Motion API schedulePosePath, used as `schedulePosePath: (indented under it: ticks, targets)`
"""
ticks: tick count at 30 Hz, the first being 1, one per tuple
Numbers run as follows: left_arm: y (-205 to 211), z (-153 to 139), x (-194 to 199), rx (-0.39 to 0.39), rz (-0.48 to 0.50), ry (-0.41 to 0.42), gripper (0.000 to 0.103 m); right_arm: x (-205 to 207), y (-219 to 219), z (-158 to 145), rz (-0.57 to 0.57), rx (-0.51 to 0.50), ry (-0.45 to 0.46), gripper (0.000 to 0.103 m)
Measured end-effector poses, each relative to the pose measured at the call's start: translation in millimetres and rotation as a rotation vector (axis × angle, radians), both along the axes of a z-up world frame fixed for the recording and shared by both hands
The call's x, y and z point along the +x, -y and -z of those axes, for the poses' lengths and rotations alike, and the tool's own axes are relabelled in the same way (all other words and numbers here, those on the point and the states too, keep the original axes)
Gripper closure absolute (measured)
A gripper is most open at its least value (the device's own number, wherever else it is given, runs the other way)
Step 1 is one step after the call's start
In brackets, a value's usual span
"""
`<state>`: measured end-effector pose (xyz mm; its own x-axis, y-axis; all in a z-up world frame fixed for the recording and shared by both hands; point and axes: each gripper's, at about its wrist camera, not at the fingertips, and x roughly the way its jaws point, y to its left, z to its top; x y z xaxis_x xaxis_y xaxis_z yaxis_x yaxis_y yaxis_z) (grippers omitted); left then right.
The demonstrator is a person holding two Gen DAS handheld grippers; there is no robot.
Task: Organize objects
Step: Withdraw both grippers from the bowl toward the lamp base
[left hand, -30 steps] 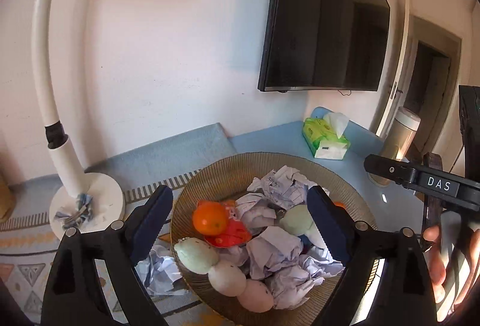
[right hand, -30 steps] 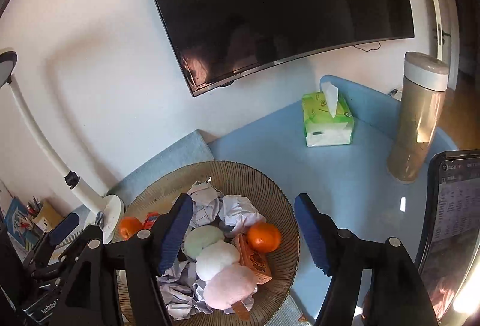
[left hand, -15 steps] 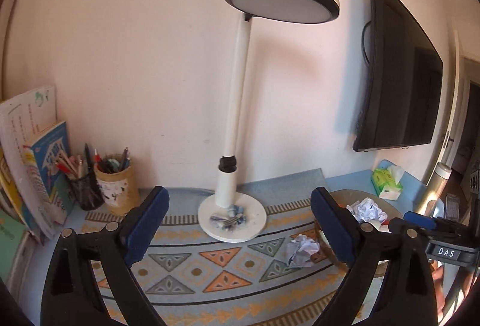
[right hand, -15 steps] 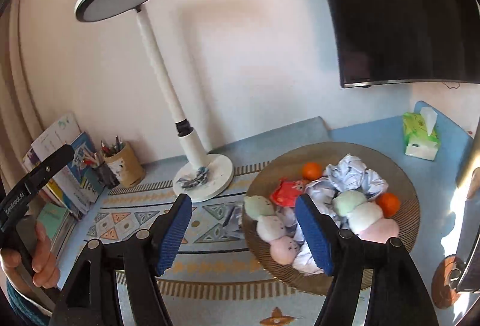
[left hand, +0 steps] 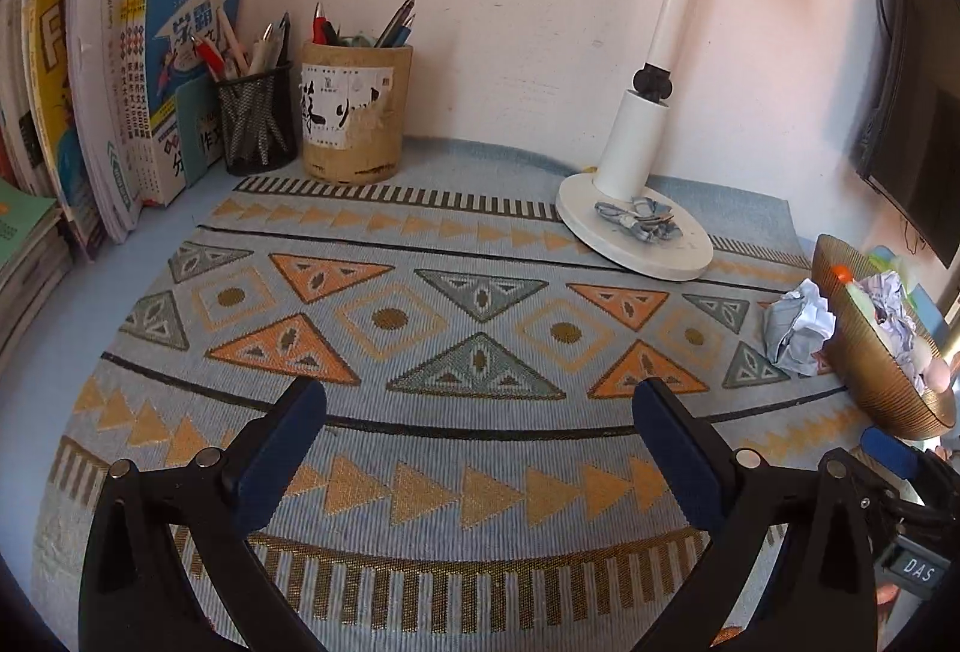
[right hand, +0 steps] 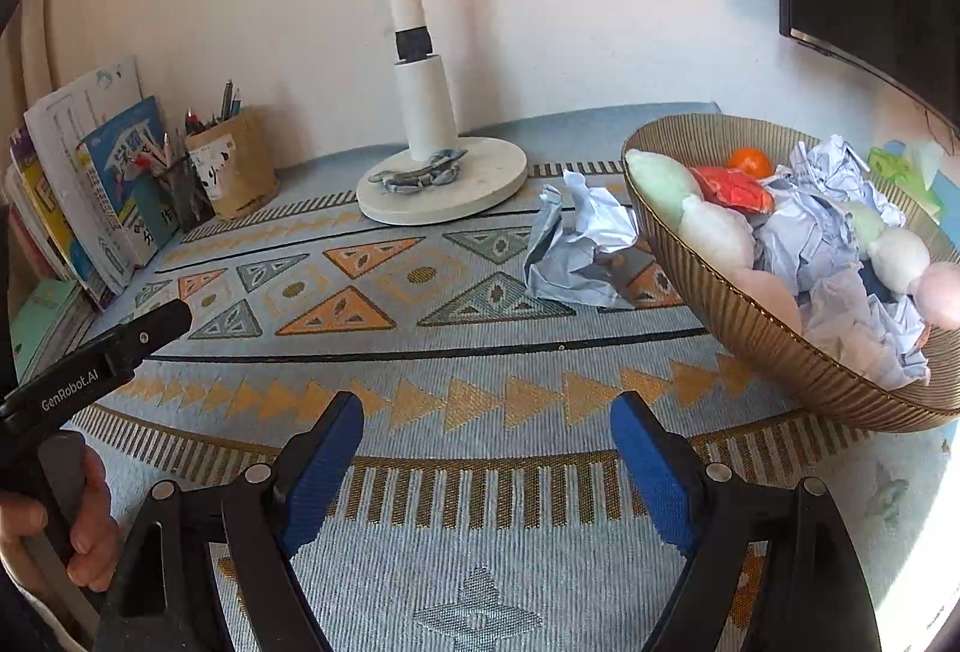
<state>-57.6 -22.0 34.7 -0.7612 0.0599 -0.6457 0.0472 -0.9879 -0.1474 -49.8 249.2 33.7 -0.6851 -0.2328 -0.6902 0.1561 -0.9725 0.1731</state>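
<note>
Grippers: left gripper (left hand: 477, 415) and right gripper (right hand: 486, 427) both spread apart, holding nothing, above the patterned mat (left hand: 420, 352).
Bowl (right hand: 750, 328): heaped with crumpled paper and fruit.
Paper ball (right hand: 576, 244): on mat, touching the bowl.

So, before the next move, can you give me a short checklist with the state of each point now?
1. Left gripper open and empty: ok.
2. Right gripper open and empty: ok.
3. Crumpled paper lies on the mat beside the bowl, free to pick: ok.
4. Mat between the right gripper and the paper is free of obstacles: ok.
5. Small scraps on the lamp base, not tidied: not ok.
6. Room left in the bowl for more: cannot tell.
</note>
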Motion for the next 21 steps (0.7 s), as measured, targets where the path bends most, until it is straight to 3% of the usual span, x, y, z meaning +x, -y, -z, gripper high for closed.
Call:
schedulePosePath:
  ticks: [6,16,21]
  targets:
    - [2,5,-4,-0.037,-0.069,0.050,0.001,-8,-17,6,0.053,-0.075,0.049,0.017]
    - [5,7,-3,-0.032,-0.085,0.059,0.001,-6,-2,6,0.060,0.035,0.027,0.012]
    - [4,8,-4,-0.029,-0.074,0.066,0.001,-7,-3,7,0.071,0.039,0.034,0.012]
